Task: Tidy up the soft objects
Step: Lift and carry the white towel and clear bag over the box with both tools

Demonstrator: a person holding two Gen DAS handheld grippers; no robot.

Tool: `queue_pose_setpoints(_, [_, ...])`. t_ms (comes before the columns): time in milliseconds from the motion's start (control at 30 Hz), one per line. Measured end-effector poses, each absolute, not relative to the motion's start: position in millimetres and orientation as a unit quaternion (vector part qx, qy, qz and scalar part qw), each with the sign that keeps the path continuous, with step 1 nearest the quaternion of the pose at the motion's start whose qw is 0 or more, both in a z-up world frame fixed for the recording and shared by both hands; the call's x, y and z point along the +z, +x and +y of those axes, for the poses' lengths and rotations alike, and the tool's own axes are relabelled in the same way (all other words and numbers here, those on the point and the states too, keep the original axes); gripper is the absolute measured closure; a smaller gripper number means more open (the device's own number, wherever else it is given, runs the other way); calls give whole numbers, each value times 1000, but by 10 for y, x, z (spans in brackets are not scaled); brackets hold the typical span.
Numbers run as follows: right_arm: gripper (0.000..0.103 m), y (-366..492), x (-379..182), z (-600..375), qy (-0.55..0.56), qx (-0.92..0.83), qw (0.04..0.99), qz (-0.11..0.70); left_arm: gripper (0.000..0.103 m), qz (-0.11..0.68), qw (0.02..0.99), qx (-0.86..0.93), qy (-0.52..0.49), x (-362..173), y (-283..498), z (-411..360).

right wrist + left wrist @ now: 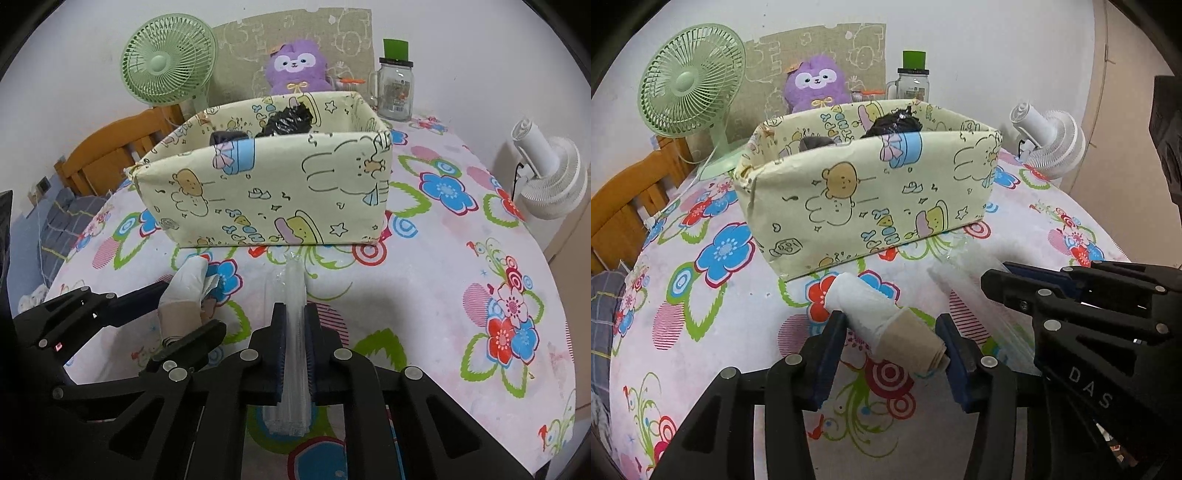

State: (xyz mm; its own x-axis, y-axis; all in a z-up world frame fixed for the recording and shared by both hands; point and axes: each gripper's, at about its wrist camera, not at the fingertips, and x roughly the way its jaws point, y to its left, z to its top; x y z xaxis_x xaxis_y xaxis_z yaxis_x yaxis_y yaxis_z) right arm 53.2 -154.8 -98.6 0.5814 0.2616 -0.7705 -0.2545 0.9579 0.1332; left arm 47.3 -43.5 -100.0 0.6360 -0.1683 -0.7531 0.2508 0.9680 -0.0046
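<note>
A roll of white tissue-like material on a brown cardboard core point(864, 302) lies slantwise between the blue pads of my left gripper point(890, 319), which is shut on it just above the flowered tablecloth. To its right, my right gripper point(1001, 275) is shut on a flat bundle of clear plastic point(964, 280). In the right wrist view the clear plastic bundle point(293, 280) is pinched thin between the jaws of the right gripper point(295, 308), and the left gripper point(188, 308) holds the roll point(184, 288) at the left. A pale yellow cartoon-print box point(868, 192) point(266, 192) stands just beyond both.
Inside the box lie a crumpled black bag point(286, 120) and a dark grey item point(225, 137). Behind it are a green fan point(690, 85), a purple plush toy point(814, 83) and a green-lidded glass jar point(395, 88). A white fan point(550, 181) sits right, a wooden chair point(107, 155) left.
</note>
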Motion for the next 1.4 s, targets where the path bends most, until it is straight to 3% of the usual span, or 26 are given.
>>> queue_pose_setpoints(1400, [91, 485, 78, -1600, -1, 139, 927, 347, 53, 324, 937, -117, 59, 12, 415, -488])
